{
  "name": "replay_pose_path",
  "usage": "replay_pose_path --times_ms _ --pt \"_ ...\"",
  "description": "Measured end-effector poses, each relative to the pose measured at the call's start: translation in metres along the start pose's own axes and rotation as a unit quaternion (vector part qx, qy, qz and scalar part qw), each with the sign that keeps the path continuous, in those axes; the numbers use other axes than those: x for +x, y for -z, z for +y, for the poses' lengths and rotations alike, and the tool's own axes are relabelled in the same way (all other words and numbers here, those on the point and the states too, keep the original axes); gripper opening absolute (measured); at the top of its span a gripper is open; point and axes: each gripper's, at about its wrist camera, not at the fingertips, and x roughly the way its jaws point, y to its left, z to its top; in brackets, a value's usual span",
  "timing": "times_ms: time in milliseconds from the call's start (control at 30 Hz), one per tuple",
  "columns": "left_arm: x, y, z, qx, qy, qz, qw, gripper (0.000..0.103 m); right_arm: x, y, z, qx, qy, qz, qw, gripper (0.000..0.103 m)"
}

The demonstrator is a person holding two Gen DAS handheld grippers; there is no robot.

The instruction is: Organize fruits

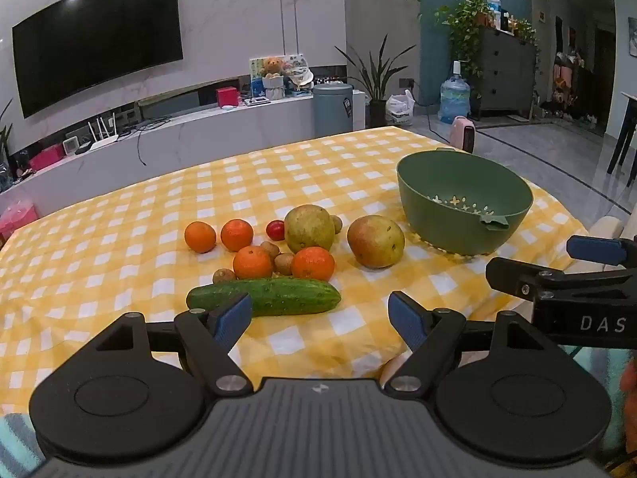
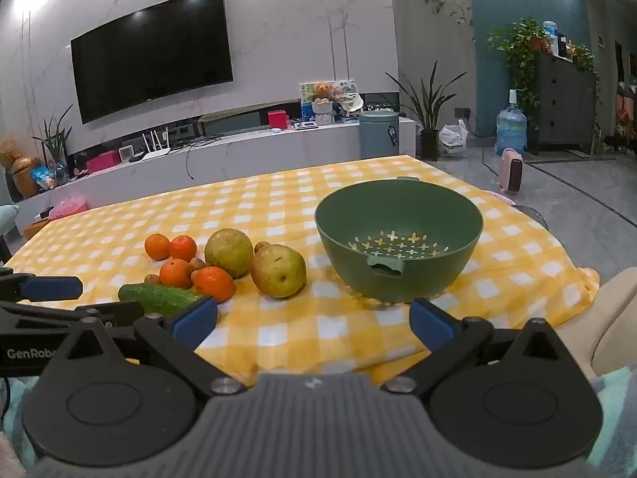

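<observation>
Fruit lies in a cluster on the yellow checked tablecloth [image 1: 119, 215]: several oranges [image 1: 312, 263], two pears [image 1: 375, 241] [image 1: 309, 228], a cucumber [image 1: 278, 296], a small red fruit [image 1: 275, 230] and several small brown fruits [image 1: 284, 263]. An empty green colander bowl [image 1: 464, 199] stands to their right, also in the right wrist view [image 2: 398, 239]. My left gripper [image 1: 320, 316] is open and empty, just short of the cucumber. My right gripper [image 2: 314, 324] is open and empty, in front of the near pear [image 2: 278, 271] and bowl.
The table's near edge runs under both grippers. Beyond the table are a TV wall with a low white console [image 2: 239, 147], a grey bin [image 2: 378, 131], plants and a water bottle [image 2: 510, 125]. A cream chair back [image 2: 617, 318] is at the right.
</observation>
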Motion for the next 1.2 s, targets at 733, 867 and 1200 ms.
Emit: replay_pose_path --times_ms 733,867,1200 --pt "0.0027 0.0015 0.0001 0.001 0.003 0.017 0.9999 0.091 0.0019 0.0003 -0.0039 0.019 -0.007 0.006 1.000 0.099" --pt "0.0023 0.0012 -0.0006 0.003 0.002 0.015 0.9999 0.091 0.0030 0.0005 -0.0041 0.021 -0.008 0.007 1.000 0.099" --pt "0.0029 0.0024 -0.0015 0.001 0.002 0.016 0.9999 0.091 0.0043 0.0008 -0.0051 0.024 -0.009 0.011 1.000 0.099"
